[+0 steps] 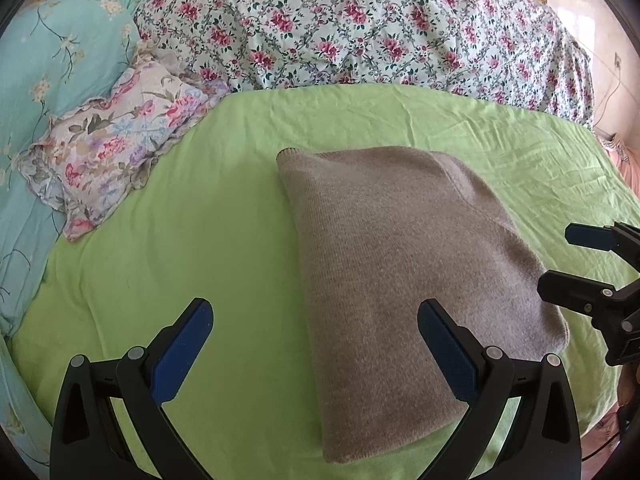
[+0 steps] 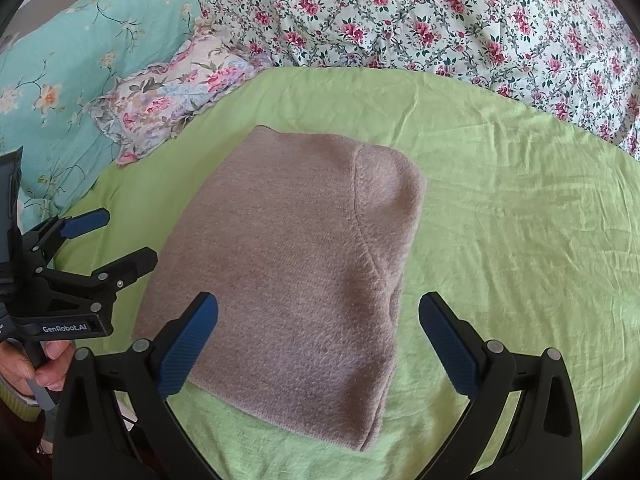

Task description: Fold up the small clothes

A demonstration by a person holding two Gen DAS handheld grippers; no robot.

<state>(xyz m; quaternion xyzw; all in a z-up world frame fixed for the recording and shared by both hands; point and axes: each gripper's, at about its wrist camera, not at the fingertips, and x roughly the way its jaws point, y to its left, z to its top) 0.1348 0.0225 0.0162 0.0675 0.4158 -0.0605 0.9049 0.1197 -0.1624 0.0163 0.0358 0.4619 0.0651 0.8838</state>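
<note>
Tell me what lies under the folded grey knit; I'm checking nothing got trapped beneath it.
The folded grey knit rests flat on the green sheet, which shows all around it. Whatever lies directly beneath is covered, so I cannot rule out something hidden. Nothing sits on top.

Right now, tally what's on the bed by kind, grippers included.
Folded knit garment: 1
Green sheet: 1
Floral quilt: 1
Teal quilt: 1
Small floral pillow: 1
Grippers, both open: 2 (left gripper, right gripper)
Total: 7

Sweater (image 1: 404,264) lies on sheet (image 1: 208,248) (pillow (image 1: 108,160) left, quilt (image 1: 360,28) behind).
</note>
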